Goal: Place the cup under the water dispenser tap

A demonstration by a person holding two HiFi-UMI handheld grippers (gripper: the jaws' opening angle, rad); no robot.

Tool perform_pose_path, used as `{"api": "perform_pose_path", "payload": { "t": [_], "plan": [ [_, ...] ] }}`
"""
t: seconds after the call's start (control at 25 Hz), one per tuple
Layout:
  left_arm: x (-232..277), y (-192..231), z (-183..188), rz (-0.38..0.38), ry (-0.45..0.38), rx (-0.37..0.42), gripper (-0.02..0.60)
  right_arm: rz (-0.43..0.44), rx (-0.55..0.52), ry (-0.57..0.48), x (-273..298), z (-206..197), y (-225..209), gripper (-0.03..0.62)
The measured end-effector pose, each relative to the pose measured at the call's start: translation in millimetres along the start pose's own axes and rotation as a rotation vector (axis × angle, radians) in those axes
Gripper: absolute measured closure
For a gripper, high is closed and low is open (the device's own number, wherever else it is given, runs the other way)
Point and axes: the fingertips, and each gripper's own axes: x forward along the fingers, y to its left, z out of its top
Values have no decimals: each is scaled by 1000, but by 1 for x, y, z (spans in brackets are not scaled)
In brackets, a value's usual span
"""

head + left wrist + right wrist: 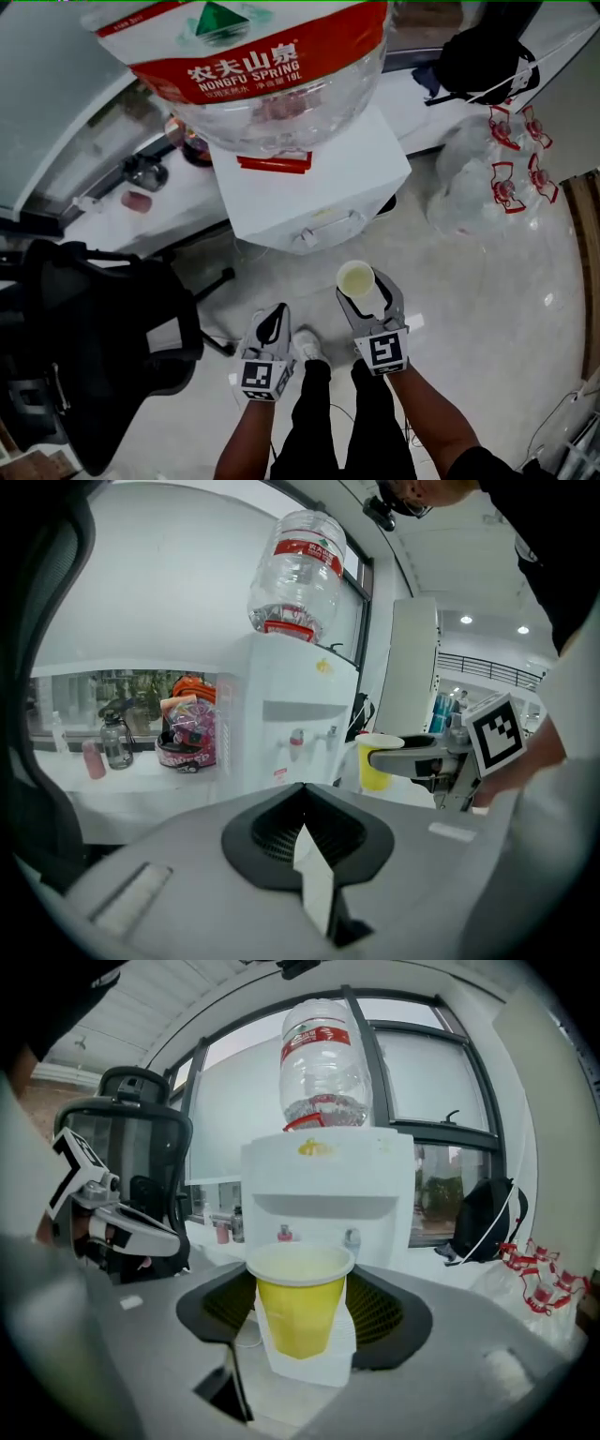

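Observation:
A yellow paper cup (355, 277) stands upright between the jaws of my right gripper (364, 287), which is shut on it. In the right gripper view the cup (300, 1309) hides the middle of the gripper (300, 1340). It faces the white water dispenser (323, 1180), still short of the red tap (284, 1233) and the grey tap (352, 1237). The dispenser (309, 183) carries a big clear bottle (253, 66). My left gripper (274, 317) hangs to the left of the cup, shut and with nothing in it (302, 803). From there the cup (373, 763) shows at the right.
A black office chair (103, 347) stands close on the left. A black backpack (483, 61) and clear bags with red handles (502, 178) lie right of the dispenser. The sill (141, 771) at the left holds a bottle and a helmet. The person's legs (337, 412) are below.

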Motion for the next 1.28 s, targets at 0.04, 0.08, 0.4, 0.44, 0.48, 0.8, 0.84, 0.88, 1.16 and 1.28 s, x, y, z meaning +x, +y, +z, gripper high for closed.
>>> {"api": "perform_pose_path", "payload": {
  "t": [0.04, 0.08, 0.4, 0.44, 0.48, 0.8, 0.84, 0.88, 1.16, 1.28],
  "plan": [
    [7, 3, -8, 2, -16, -2, 566, -11, 0, -6, 7, -10, -4, 293],
    [14, 6, -15, 4, -27, -6, 566, -18, 3, -16, 14, -21, -8, 293],
    [66, 9, -41, -19, -82, -1, 566, 15, -84, -62, 65, -74, -28, 293],
    [71, 10, -45, -22, -88, 0, 566, 20, -91, -62, 71, -80, -30, 293],
    [75, 11, -49, -24, -91, 3, 566, 22, -88, -62, 77, -85, -33, 293],
    [97, 9, -82, -44, -95, 5, 566, 14, -54, -93, 126, -110, -57, 293],
    [97, 8, -90, -44, -59, 3, 566, 14, -48, -90, 131, -113, -59, 293],
    [96, 7, -98, -44, -18, 2, 566, 14, -34, -85, 136, -117, -60, 293],
    [96, 2, -110, -57, 8, -1, 566, 18, 5, -108, 153, -119, -66, 293],
    [96, 2, -110, -57, 5, -4, 566, 17, 10, -119, 154, -117, -69, 292]
  ]
}}
